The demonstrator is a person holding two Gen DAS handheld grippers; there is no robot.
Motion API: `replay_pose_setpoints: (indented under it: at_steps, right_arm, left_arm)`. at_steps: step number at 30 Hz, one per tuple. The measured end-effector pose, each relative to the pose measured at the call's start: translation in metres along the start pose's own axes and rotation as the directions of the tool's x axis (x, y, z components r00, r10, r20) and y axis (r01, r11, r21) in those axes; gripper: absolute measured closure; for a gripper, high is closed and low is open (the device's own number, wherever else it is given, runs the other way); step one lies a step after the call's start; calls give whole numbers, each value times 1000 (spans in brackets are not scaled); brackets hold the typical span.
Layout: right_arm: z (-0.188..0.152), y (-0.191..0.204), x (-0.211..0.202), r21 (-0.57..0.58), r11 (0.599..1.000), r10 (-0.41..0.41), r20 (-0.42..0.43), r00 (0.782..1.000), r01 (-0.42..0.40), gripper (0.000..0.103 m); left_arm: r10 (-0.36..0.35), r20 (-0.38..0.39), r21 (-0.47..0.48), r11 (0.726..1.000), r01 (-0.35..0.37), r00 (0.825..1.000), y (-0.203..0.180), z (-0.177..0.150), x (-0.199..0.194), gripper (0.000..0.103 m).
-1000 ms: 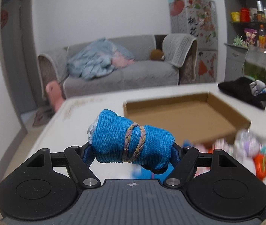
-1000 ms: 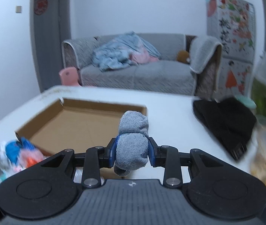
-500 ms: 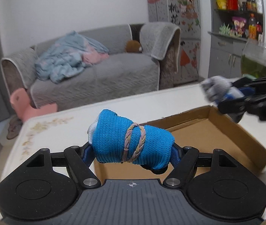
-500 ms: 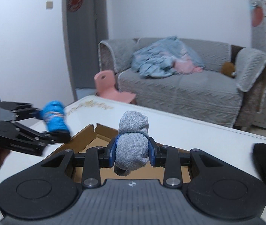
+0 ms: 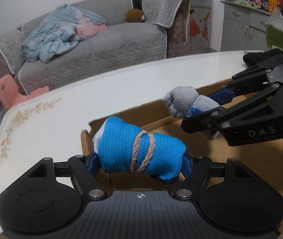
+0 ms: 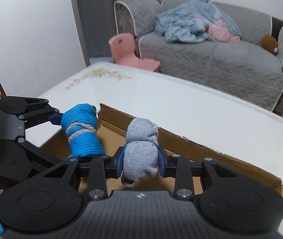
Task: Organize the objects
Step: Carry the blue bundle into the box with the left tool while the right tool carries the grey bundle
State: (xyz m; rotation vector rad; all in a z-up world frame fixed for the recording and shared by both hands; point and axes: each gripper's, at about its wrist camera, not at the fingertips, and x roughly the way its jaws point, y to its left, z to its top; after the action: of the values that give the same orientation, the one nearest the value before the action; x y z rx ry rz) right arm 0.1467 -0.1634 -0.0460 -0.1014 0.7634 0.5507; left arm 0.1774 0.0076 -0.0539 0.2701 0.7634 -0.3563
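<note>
Your left gripper [image 5: 140, 162] is clamping the blue sock roll [image 5: 139, 153] across its length, fingers standing fairly wide because the roll is lying sideways between the pads, with a braided hair band [image 5: 142, 151] wound twice around its middle. Your right gripper [image 6: 140, 162] is squeezing the grey sock roll [image 6: 141, 155] with its fingers drawn close together, pinching the bundle at its waist. You are holding both rolls in the air over the shallow cardboard box [image 5: 231, 159] sitting on the white table [image 5: 41, 123]; neither roll is touching the box floor. In the left wrist view the blue roll is running left to right across the picture, its white-tipped end pointing left, and the grey roll is poking in from the right with its rounded end aimed left and slightly up. The right wrist view is showing the grey roll standing up and away from the camera, long axis running along the fingers, while the blue roll is slanting from upper left down toward the centre. Only the left wrist view is taking in the cupboard [image 5: 241, 29] with bottles on top and a black cloth [image 5: 260, 56] at the table's far edge; only the right wrist view is showing the pink chair [image 6: 129, 51] clearly beside the grey sofa [image 6: 211, 63] and the grey door [image 6: 99, 20].
</note>
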Motion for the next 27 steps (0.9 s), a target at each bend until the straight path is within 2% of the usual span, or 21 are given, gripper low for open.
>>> replay_pose_setpoints:
  at_steps: [2, 5, 13, 19, 24, 27]
  right_arm:
    - [2, 0, 8, -4, 1000, -10, -27, 1000, 10, 72]
    - [3, 0, 15, -10, 1000, -9, -54, 999, 8, 72]
    - [6, 5, 26, -17, 1000, -23, -102, 995, 21, 70]
    - [7, 10, 23, -29, 999, -24, -109, 994, 21, 64]
    - [9, 5, 19, 1, 1000, -28, -108, 994, 29, 61]
    - [7, 6, 19, 31, 999, -2, -125, 992, 6, 58]
  left_arm:
    - [4, 4, -2, 1000, -4, 1000, 0, 2, 0, 25]
    - [3, -38, 0, 1000, -3, 999, 0, 7, 7, 24]
    - [31, -102, 70, 997, -24, 994, -7, 9, 21, 22]
    - [82, -92, 148, 987, -68, 992, -18, 7, 18, 15]
    - [76, -85, 151, 987, -62, 993, -16, 6, 5, 13]
    - [76, -76, 144, 987, -65, 994, -12, 4, -5, 13]
